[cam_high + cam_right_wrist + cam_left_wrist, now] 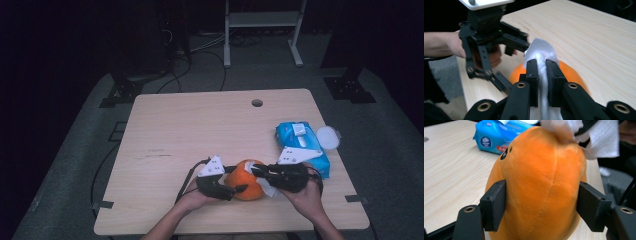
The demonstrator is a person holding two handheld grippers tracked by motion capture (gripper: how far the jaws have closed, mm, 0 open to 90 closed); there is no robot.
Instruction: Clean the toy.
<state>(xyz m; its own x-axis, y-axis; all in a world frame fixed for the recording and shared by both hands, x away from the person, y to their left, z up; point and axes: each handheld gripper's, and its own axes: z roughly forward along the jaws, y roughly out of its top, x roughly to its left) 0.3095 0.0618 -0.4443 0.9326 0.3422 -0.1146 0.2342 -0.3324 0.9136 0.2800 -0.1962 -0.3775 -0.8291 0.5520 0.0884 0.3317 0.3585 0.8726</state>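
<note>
- The orange plush toy (pixel 245 181) sits on the table (pixel 200 130) near the front edge, between the two grippers; in the high view they cover much of it.
- The left gripper (pixel 541 205) is clamped on the toy's sides, its pads pressing into the plush.
- The right gripper (pixel 542 75) pinches a white tissue (pixel 540 50) against the toy's top, its jaws nearly together.
- The left gripper view shows a dark mark on the toy, too cut off to identify.
- The blue wipes pack (pixel 300 145) lies just behind the right hand (pixel 307 200), its near end hidden by the gripper's grey plate.
</note>
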